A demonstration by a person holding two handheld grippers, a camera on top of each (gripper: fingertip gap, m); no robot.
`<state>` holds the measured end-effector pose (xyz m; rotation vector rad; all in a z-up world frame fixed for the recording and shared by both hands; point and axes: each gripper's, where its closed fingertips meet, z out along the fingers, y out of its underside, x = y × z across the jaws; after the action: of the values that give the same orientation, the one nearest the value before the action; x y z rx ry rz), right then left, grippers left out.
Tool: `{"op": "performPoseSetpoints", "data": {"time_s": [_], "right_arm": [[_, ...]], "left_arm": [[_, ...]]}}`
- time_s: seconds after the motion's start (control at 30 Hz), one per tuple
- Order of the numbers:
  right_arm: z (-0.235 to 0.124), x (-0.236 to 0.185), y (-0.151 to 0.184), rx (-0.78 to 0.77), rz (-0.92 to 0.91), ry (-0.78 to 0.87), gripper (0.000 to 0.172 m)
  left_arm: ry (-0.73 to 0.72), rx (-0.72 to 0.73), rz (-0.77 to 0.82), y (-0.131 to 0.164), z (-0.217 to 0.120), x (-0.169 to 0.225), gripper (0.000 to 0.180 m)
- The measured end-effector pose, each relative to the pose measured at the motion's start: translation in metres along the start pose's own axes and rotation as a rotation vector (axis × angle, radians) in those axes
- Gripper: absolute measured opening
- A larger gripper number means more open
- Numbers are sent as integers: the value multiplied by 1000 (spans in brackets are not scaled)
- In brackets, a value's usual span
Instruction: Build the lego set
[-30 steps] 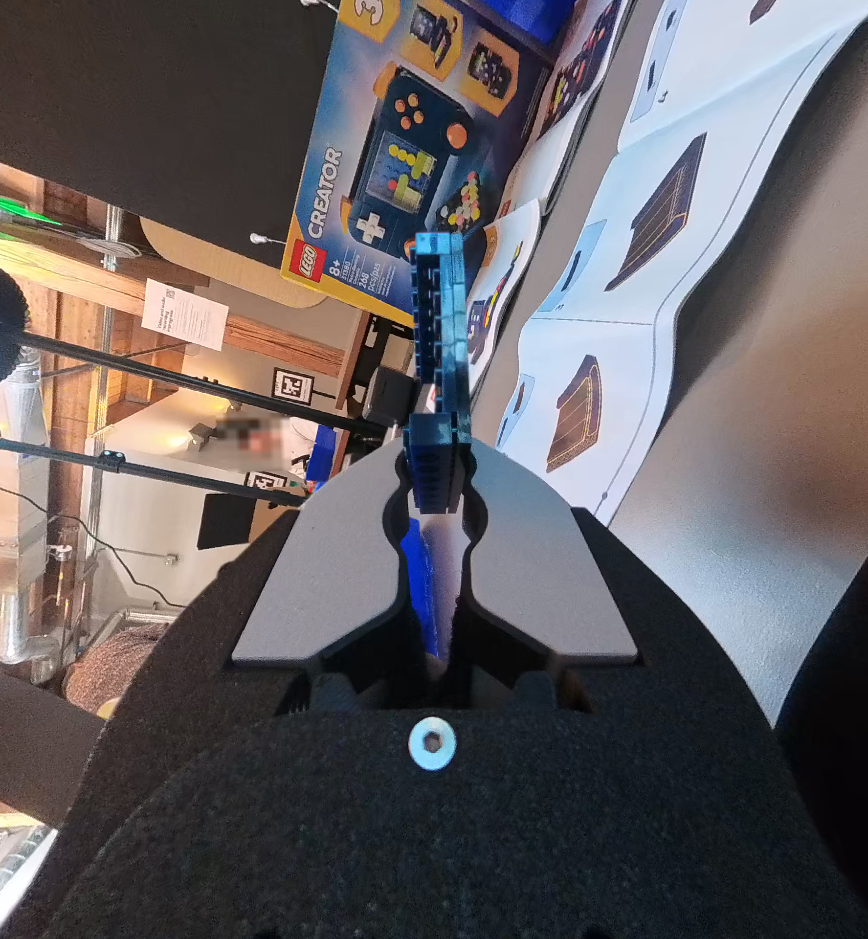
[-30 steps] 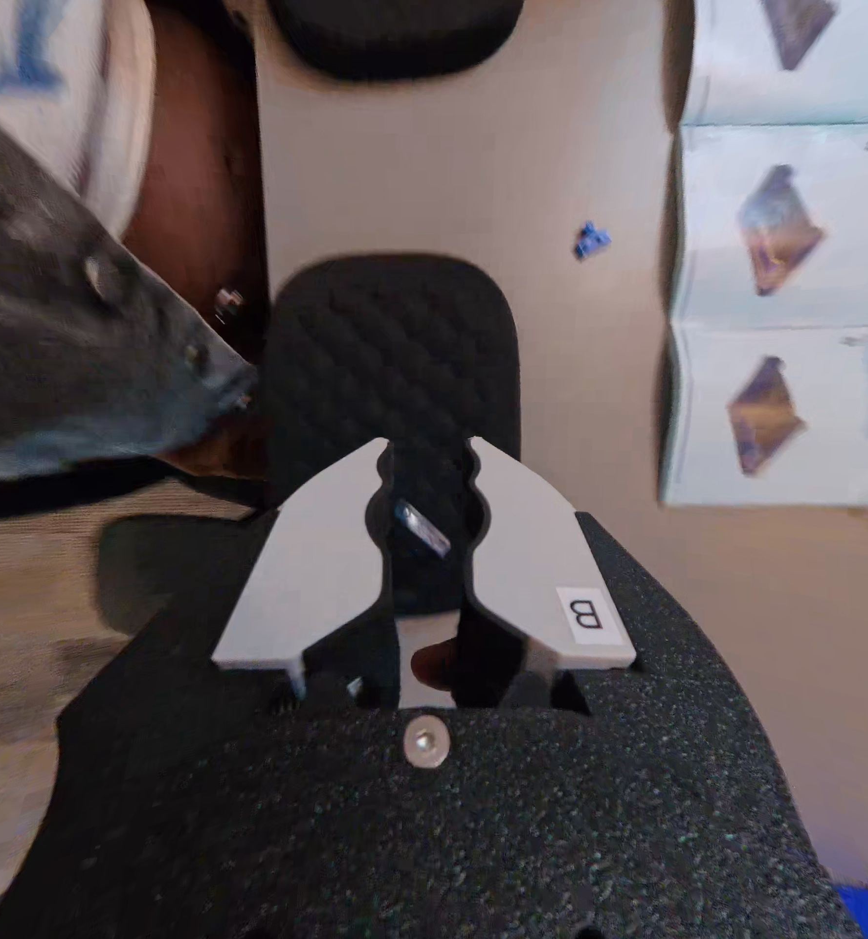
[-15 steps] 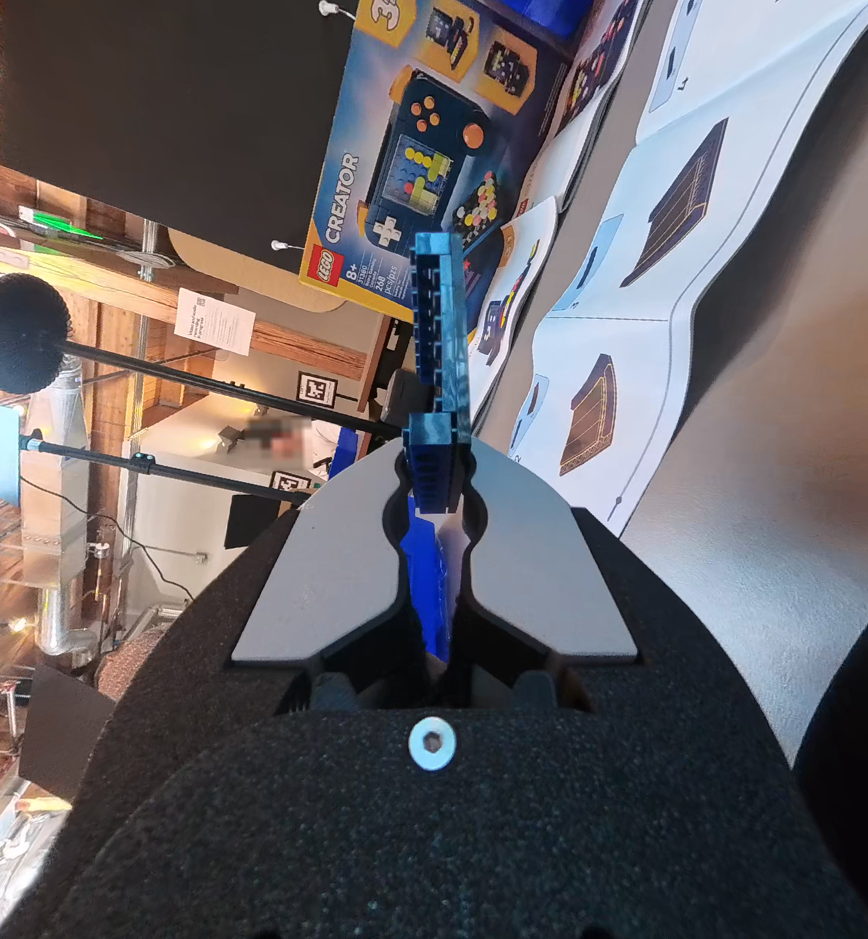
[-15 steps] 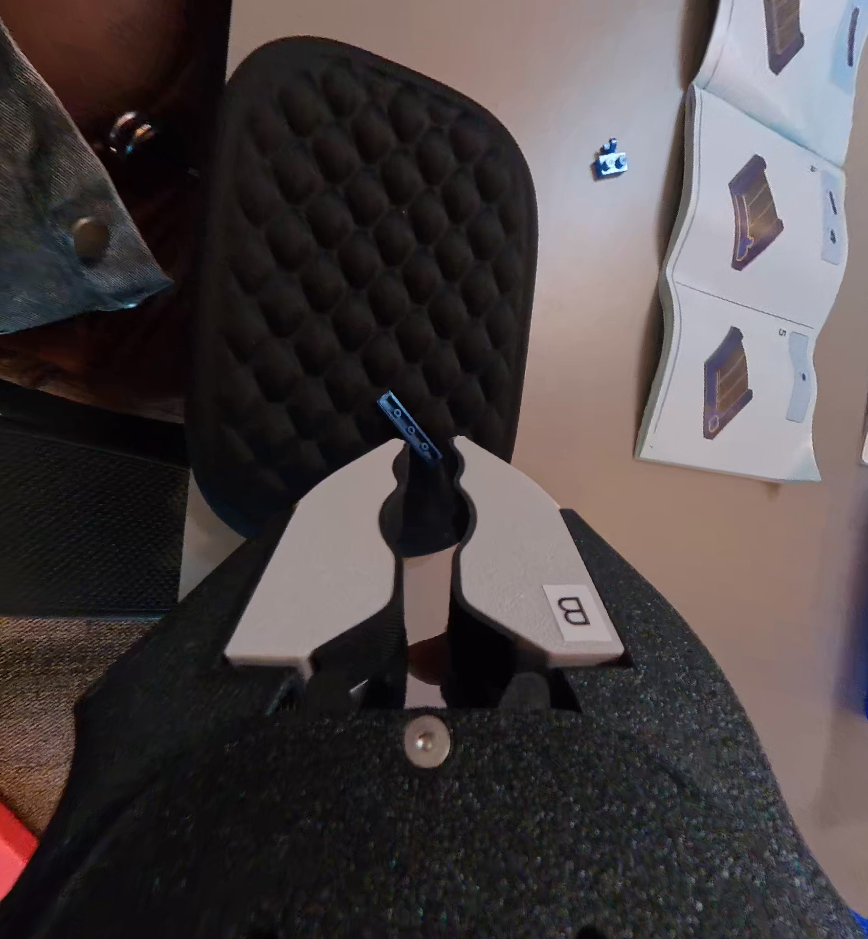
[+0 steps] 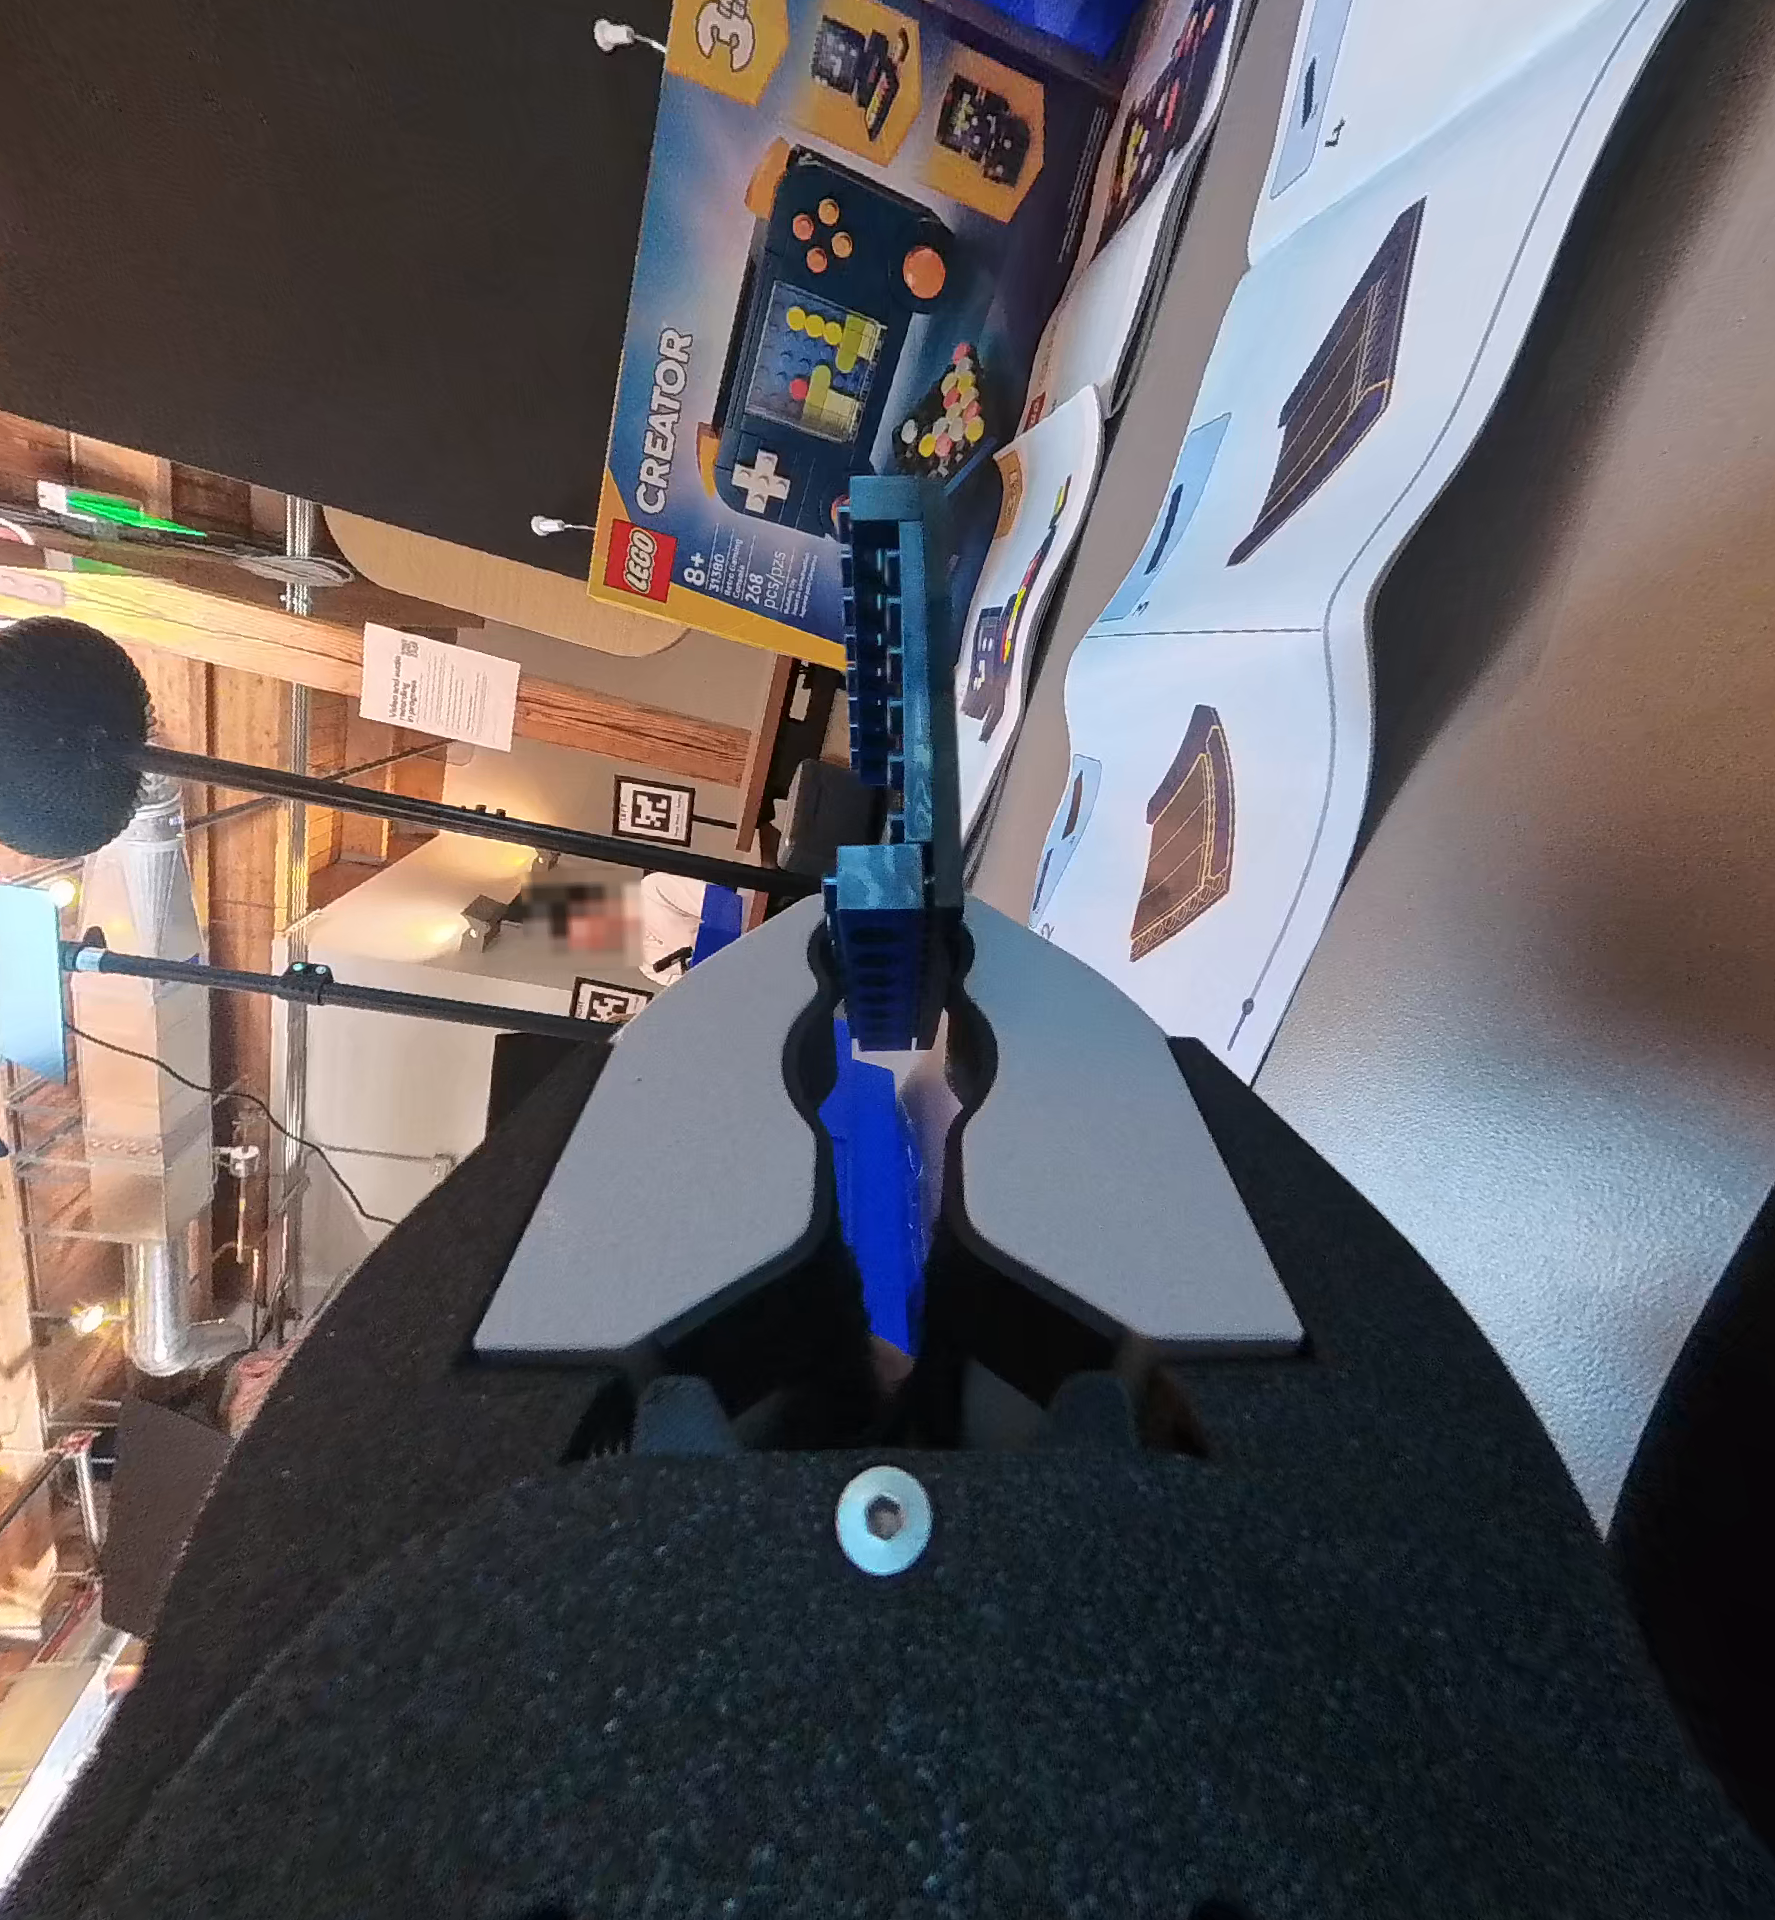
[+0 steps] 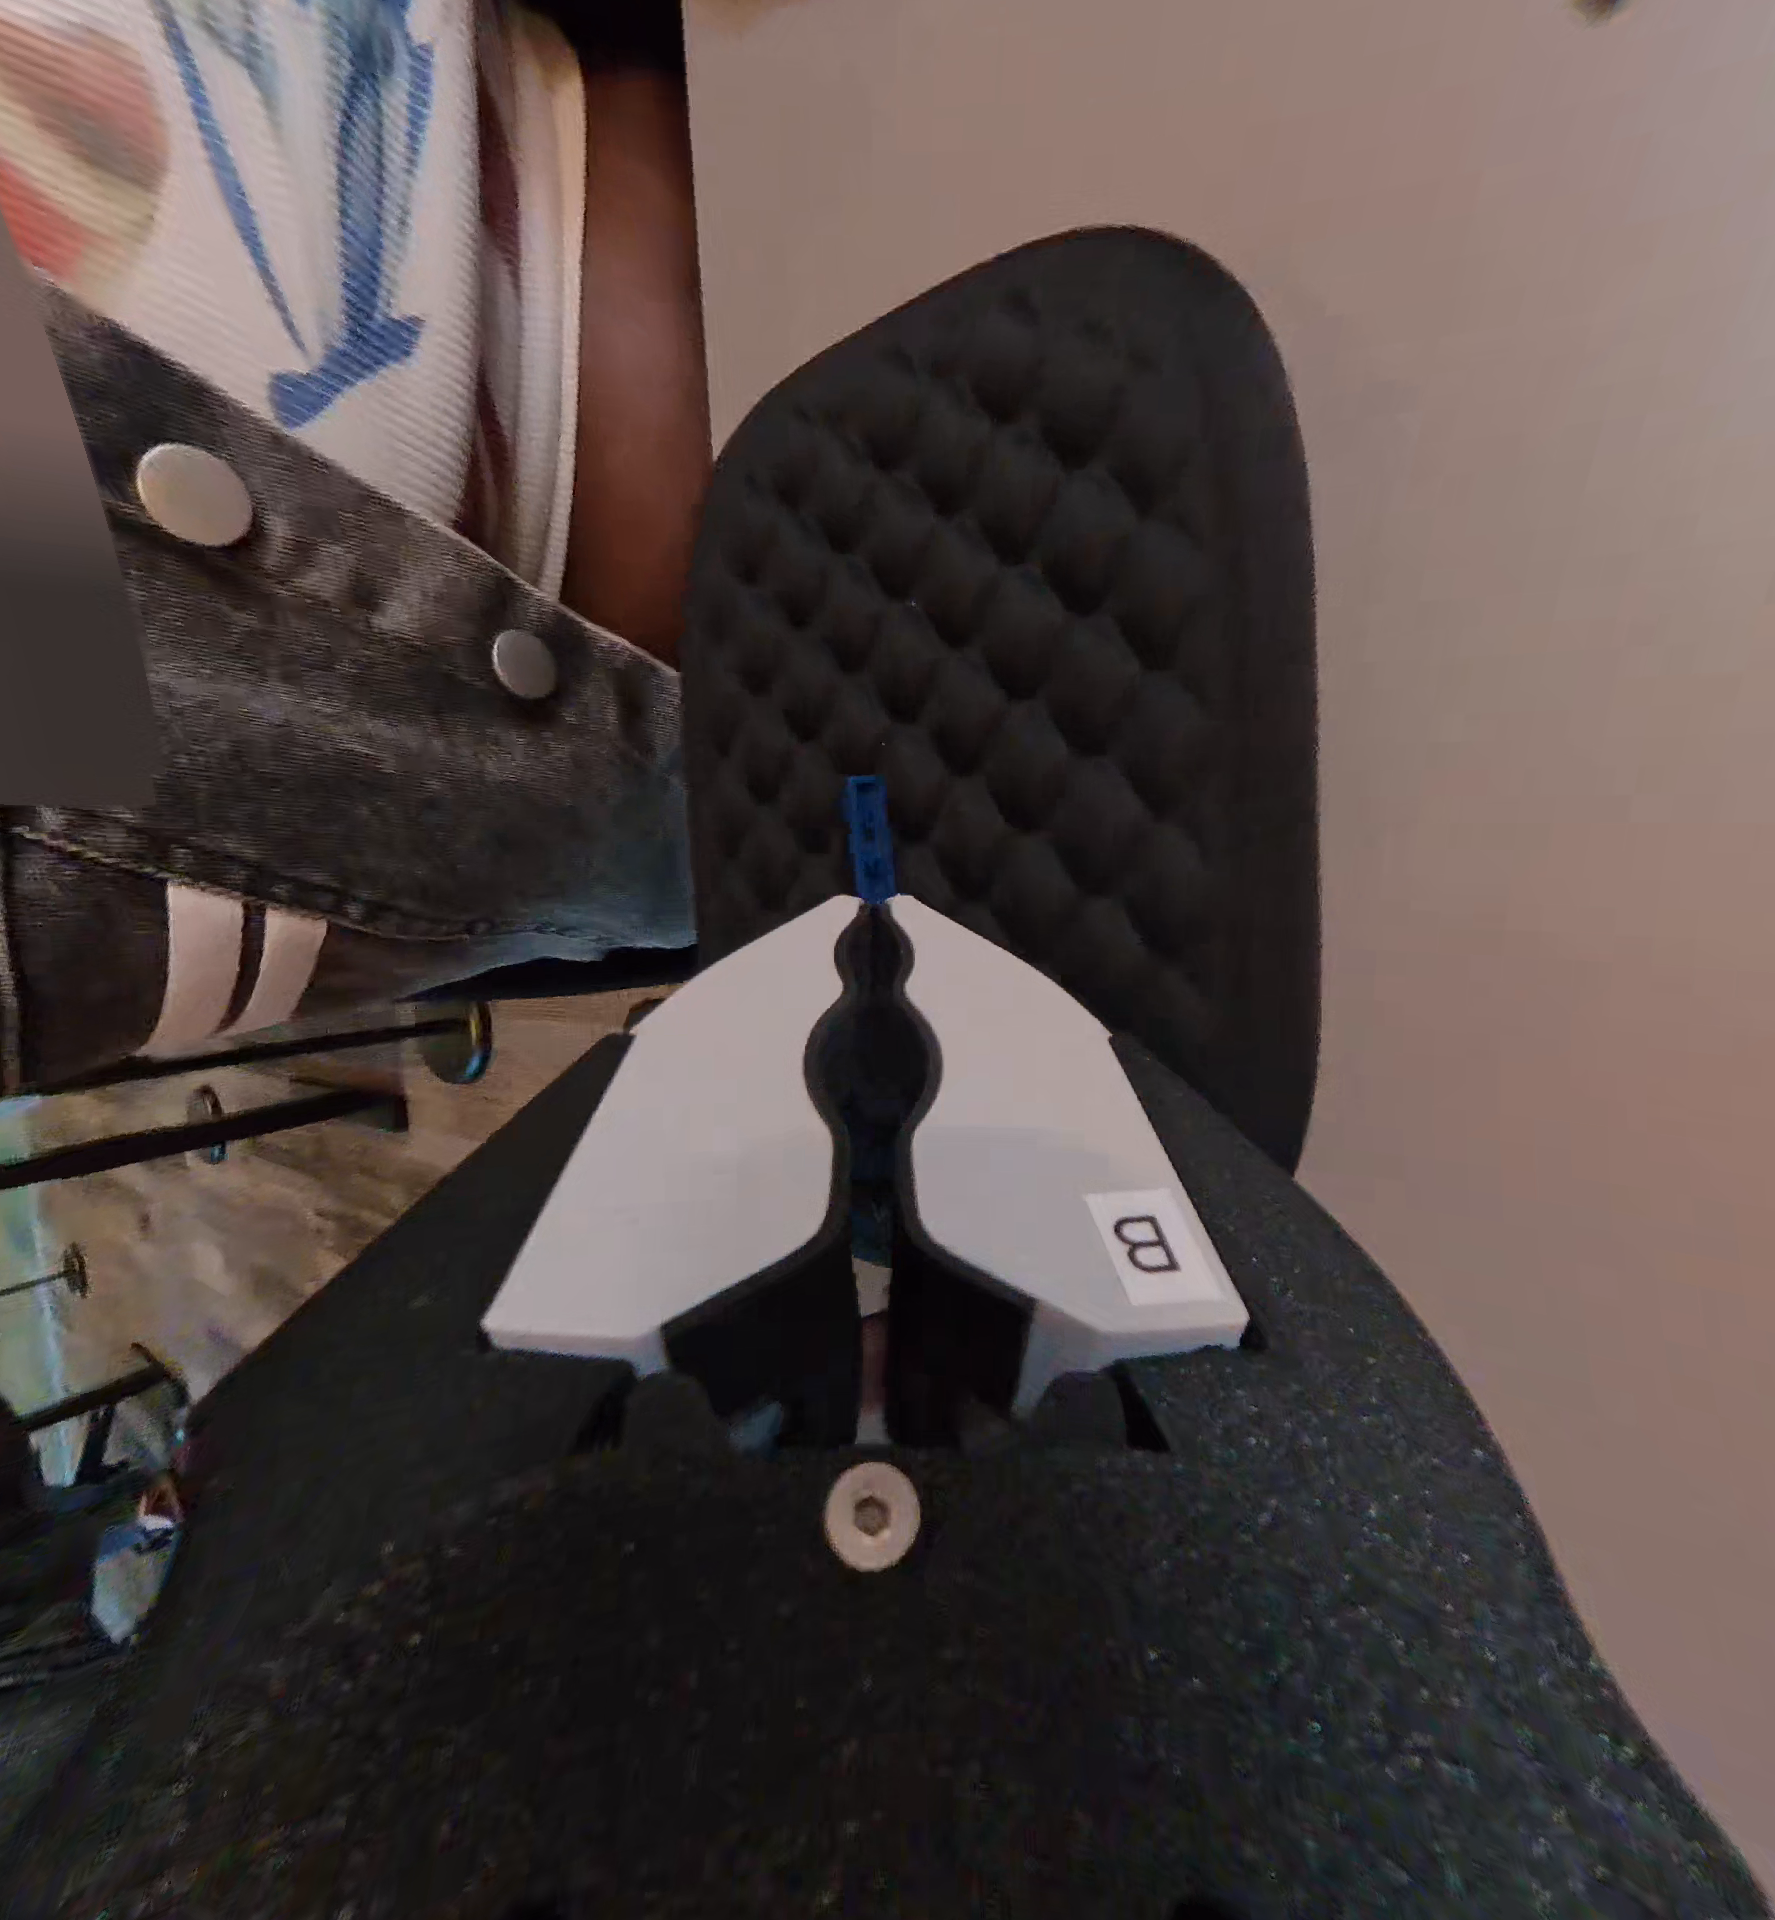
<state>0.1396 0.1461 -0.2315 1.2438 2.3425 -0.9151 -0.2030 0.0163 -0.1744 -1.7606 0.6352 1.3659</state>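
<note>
The left gripper (image 5: 888,935) clamps a dark blue brick assembly (image 5: 898,665), its long axis running straight ahead beside the open instruction booklet (image 5: 1278,727), while the right gripper (image 6: 870,902) pinches a thin blue plate (image 6: 867,836) endwise over a black quilted pad (image 6: 1018,623)

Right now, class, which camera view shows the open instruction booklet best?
The left wrist view: the open instruction booklet lies spread on the table to the right of the left tongs, with its pictured building steps clear. The right wrist view shows none of it, only a black quilted pad.
</note>
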Motion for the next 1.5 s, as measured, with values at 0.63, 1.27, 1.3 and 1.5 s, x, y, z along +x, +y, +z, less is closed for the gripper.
{"op": "performPoseSetpoints", "data": {"time_s": [0.63,1.27,1.3,1.5], "right_arm": [[-7,-4,-1,232,-349,558,19],[11,-14,-4,530,186,665,18],[12,-16,-4,536,177,664,21],[-12,-6,2,504,60,795,23]], "left_arm": [[27,31,121,-19,-4,9,16],[120,190,178,-131,-28,32,16],[132,204,170,-137,-28,35,16],[161,236,187,-151,-22,52,16]]}}
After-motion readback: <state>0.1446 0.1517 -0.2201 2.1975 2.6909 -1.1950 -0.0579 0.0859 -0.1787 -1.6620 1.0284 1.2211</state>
